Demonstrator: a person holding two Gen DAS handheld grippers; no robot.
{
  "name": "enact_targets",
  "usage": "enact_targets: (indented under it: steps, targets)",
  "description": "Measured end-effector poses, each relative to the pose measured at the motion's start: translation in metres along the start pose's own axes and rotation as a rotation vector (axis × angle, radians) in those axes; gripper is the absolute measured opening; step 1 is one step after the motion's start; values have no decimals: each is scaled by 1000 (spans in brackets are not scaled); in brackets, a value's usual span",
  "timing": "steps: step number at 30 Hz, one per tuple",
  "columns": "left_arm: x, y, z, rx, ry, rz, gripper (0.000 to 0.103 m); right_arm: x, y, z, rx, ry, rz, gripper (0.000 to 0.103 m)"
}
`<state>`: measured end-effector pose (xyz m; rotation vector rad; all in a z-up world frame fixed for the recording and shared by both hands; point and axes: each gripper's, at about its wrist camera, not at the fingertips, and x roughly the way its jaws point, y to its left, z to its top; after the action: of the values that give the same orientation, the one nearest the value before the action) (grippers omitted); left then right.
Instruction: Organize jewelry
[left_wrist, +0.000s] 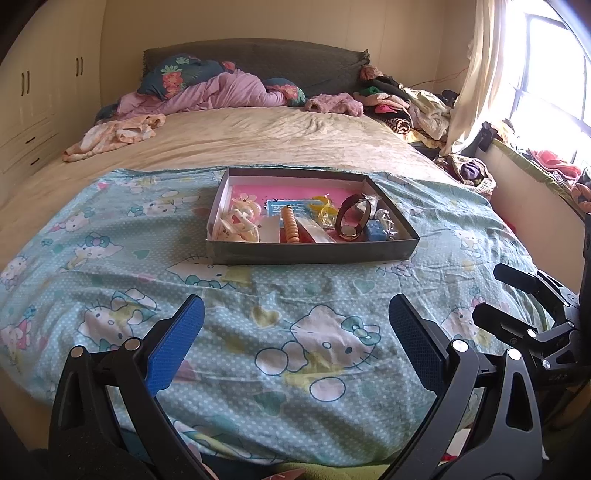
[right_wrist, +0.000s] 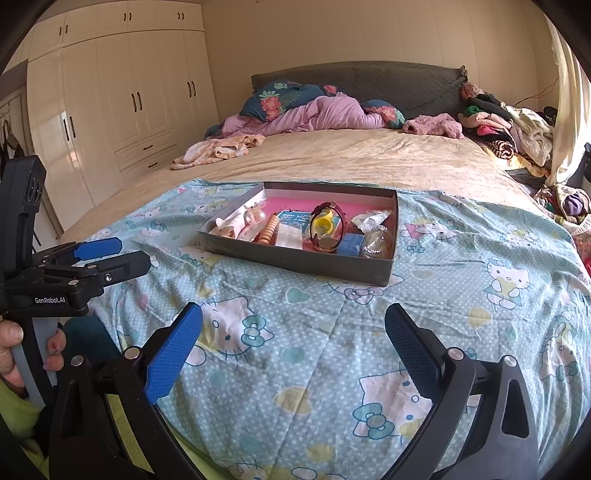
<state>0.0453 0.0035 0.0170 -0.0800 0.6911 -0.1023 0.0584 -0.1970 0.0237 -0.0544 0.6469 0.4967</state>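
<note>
Jewelry box (left_wrist: 314, 216) rests on the sheet (left_wrist: 258, 314) on the bed (left_wrist: 258, 136), holding a watch (left_wrist: 352, 216) and beads (left_wrist: 289, 223); both tongs (left_wrist: 295, 332) (right_wrist: 293, 332) gape apart, empty.

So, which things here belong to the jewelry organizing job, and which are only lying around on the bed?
Belong to the job:
- shallow box
- wristwatch
- orange bead bracelet
- yellow rings
- small blue box
- white pieces

Only lying around:
- Hello Kitty sheet
- purple blanket
- clothes pile
- peach garment
- wardrobe
</note>
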Motion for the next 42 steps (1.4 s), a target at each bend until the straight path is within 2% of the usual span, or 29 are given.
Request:
enact_targets:
  steps: [33, 38, 42]
  targets:
    - [2, 9, -5, -4, 24, 0, 93, 7, 4, -8, 0, 26, -1, 98]
    - [9, 15, -5, -20, 65, 31, 93, 12, -4, -9, 15, 40, -17, 98]
    - [16, 30, -5, -55, 97, 84, 93, 18, -23, -11, 58, 50, -46, 98]
